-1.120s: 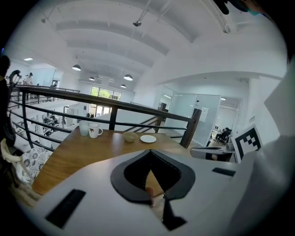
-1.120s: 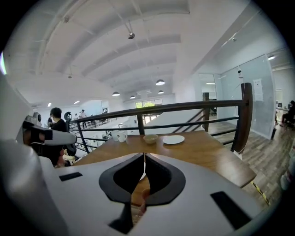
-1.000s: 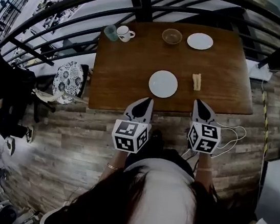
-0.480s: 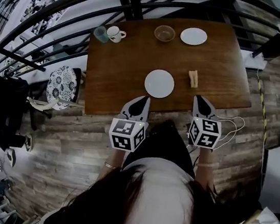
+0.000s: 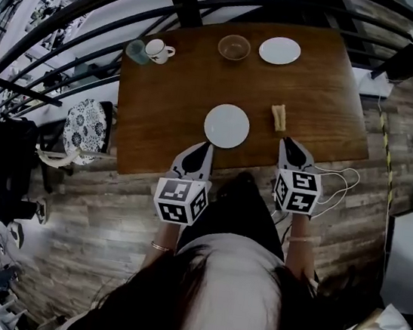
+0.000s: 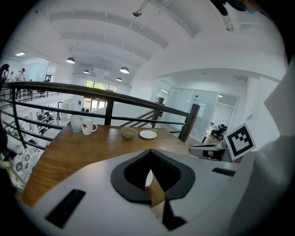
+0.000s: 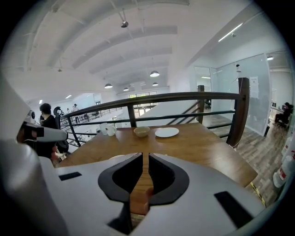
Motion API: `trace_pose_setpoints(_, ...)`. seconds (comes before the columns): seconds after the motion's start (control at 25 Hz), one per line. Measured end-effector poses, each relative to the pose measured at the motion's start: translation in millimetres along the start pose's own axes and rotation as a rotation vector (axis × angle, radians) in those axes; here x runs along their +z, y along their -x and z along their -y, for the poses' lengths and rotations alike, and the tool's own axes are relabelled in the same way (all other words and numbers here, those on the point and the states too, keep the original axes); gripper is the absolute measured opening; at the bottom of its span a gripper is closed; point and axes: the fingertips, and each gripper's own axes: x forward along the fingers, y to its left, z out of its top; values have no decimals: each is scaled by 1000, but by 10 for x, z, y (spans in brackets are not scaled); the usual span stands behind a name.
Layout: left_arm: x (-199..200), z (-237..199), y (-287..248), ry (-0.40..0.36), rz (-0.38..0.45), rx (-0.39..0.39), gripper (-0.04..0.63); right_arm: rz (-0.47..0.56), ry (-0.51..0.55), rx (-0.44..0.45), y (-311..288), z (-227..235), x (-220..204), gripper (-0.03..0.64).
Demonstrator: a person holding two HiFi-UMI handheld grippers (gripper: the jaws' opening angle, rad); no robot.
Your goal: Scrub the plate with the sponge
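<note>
- While running under everything, the plank floor (image 5: 109,208) is lying open off the table's left, right and near sides, leaving broad room around the person standing at the near edge.
- The black railing (image 5: 98,12) is curving round the far side and closing off the table's far edge and both far corners.
- The wooden table (image 5: 168,109) is showing bare wood over most of its left half and along its right edge, with its near edge passing under the tips of both grippers.
- The left gripper (image 5: 203,149) is reaching over the near edge with its jaws closed together on nothing. It is pointing toward the near plate and staying apart from it.
- The right gripper (image 5: 289,143) is reaching over the near edge further right, its jaws drawn together to a thin slit and holding nothing. It is pointing toward the sponge, near it but not touching.
- A patterned stool (image 5: 85,125) is standing on the floor just off the table's left edge.
- The near plate (image 5: 226,126) is lying about mid-table, towards the near edge, with bare wood showing all round its rim.
- A second plate (image 5: 280,50) is lying by the far edge, right of centre.
- A bowl (image 5: 234,47) is sitting just left of that second plate.
- A mug (image 5: 158,50) and a greenish cup (image 5: 138,52) are standing side by side at the far left corner.
- The sponge (image 5: 278,117) is lying right of the near plate and apart from it, well in from the table's right edge.
</note>
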Motion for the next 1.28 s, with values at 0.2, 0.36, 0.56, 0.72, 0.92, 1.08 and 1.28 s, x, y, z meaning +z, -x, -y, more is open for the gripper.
trace_pose_setpoints(0.2, -34, -49, -147, 7, -6, 36, 9, -37, 5, 14, -228, 126, -79, 40)
trace_pose_setpoints(0.36, -55, -129, -223, 16, -7, 68, 9, -64, 2, 27, -417, 196, -140, 41)
trace_pose_setpoints(0.56, -82, -239, -278, 25, -16, 96, 9, -96, -3, 32, -624, 243, -231, 41)
trace_pose_setpoints(0.72, -140, -247, -392, 39, -35, 106, 9, -120, -10, 33, -764, 356, -314, 44)
trace_pose_setpoints(0.92, -205, -241, -512, 46, -59, 113, 9, -147, -30, 51, -914, 447, -412, 95)
trace_pose_setpoints(1.08, -219, -262, -575, 49, -73, 119, 9, -158, -46, 57, -1033, 480, -454, 125)
trace_pose_setpoints(1.28, -260, -278, -656, 54, -93, 125, 9, -181, -52, 52, -1175, 543, -526, 147)
